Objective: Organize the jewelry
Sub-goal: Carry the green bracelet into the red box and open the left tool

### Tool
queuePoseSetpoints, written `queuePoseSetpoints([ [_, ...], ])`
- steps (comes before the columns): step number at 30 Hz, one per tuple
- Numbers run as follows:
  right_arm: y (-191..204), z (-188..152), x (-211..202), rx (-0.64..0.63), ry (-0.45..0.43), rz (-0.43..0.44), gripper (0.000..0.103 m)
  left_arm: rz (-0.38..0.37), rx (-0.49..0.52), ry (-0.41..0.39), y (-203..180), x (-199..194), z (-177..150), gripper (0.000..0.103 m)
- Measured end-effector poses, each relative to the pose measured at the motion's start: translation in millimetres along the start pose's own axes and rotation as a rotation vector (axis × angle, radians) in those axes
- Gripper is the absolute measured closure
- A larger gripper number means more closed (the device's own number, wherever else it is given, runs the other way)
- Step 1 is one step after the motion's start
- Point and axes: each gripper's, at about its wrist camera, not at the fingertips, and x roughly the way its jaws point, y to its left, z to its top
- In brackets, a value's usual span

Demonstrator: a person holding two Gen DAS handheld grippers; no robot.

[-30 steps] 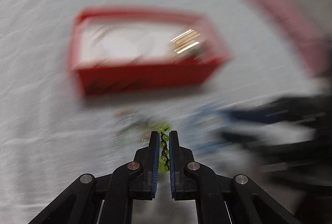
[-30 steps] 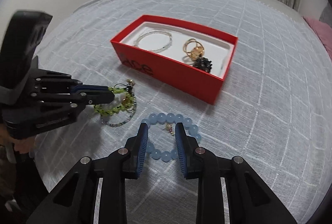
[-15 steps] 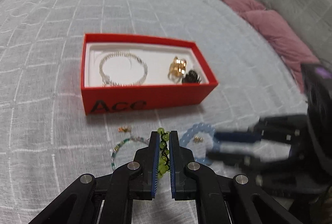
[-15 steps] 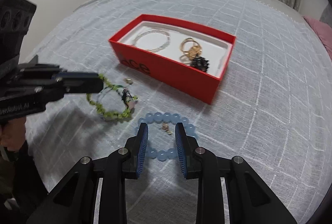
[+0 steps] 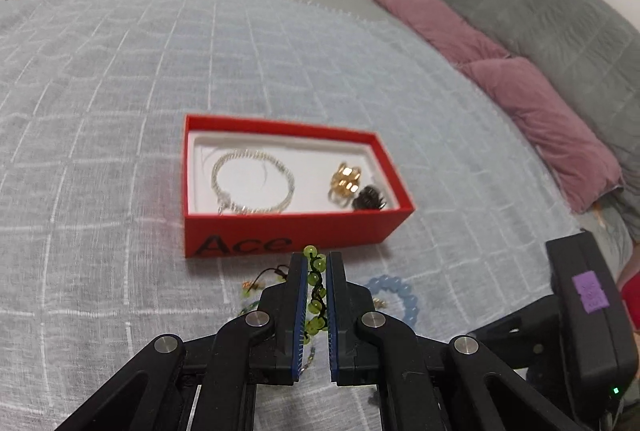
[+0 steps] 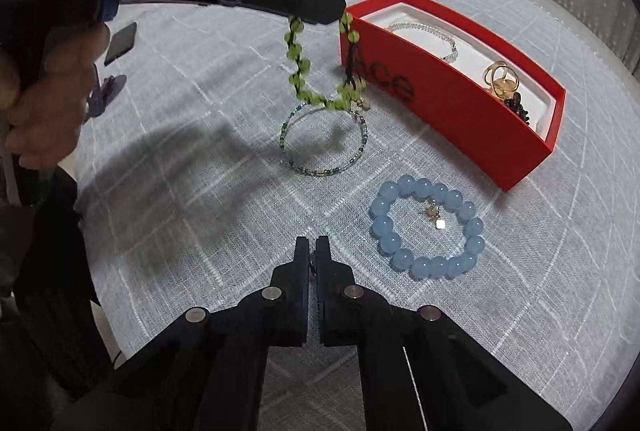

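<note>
My left gripper (image 5: 316, 273) is clamped on the green bead bracelet (image 6: 316, 79) (hanging clear of the bedspread); my right gripper (image 6: 312, 251) is closed empty, blue bead bracelet (image 6: 427, 227) just right of it.

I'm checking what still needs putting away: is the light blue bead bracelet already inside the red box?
No: the light blue bead bracelet lies on the bedspread beside the red box, not in it.

I read "Ace" in black on the red box (image 5: 288, 227) side, just ahead of my left claw (image 5: 317, 295); "GenRobot.AI" on that claw's body.
</note>
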Motion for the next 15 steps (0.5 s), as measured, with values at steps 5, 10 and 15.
queuePoseSetpoints([
  [5,-9.3,6.0,-9.7,0.031,-0.042,0.013,0.102,-0.026,-0.021,-0.034,2.7,-9.4,5.4,0.100],
  [10,-27.0,5.8,-23.8,0.103,-0.092,0.036,0.102,-0.021,-0.031,-0.053,4.9,-14.3,8.7,0.100],
  [15,-44.3,6.4,-37.3,0.176,-0.130,0.073,0.102,-0.056,-0.022,-0.086,-1.9,-22.7,11.5,0.100],
])
